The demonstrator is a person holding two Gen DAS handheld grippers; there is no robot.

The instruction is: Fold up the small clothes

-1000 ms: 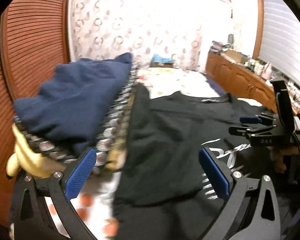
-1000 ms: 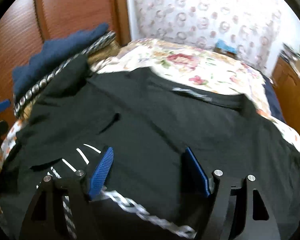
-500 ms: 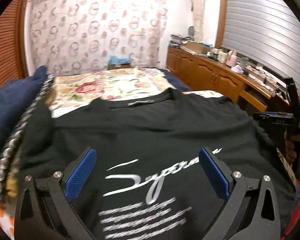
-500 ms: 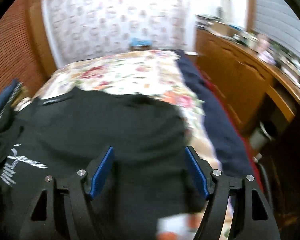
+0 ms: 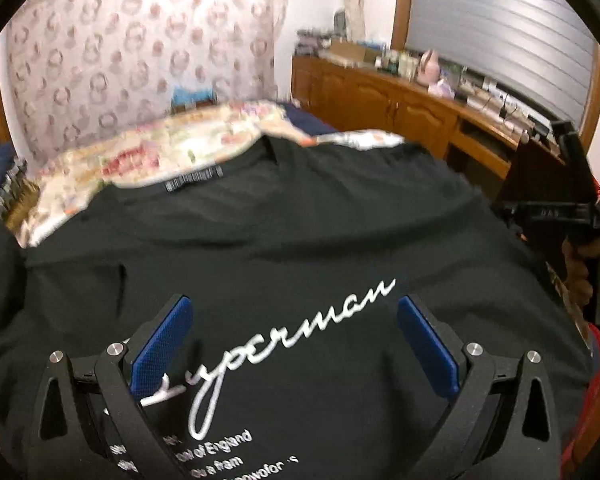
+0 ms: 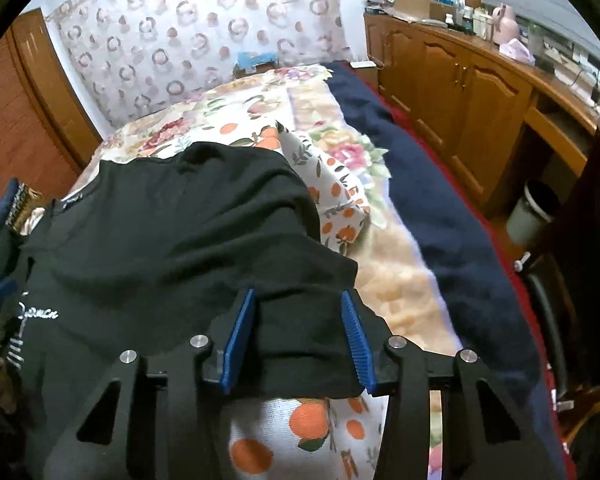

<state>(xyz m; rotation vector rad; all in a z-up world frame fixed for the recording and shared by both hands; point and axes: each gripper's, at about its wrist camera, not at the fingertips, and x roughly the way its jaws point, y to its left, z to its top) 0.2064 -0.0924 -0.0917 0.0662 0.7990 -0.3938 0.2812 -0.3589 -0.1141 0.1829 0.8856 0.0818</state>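
- Right gripper (image 6: 298, 336): jaws just narrowed around the black T-shirt (image 6: 172, 248) edge, pads not yet pressing
- Left gripper (image 5: 294, 344) has swung over the print, jaws wide apart, empty

A bed (image 6: 384, 280) is covered by a floral spread and a dark blue blanket (image 6: 440, 200) along one side. The far wall is hung with a curtain (image 5: 140, 48) printed with rings. A run of wooden cabinets (image 6: 460, 92) is set along the right wall, its top crowded with small items. Above it, a closed ribbed shutter (image 5: 500, 28) is framed in wood. Reddish slatted wooden panelling (image 6: 12, 120) is seen at left. A grey bin (image 6: 534, 212) is placed on the floor beside the cabinets.
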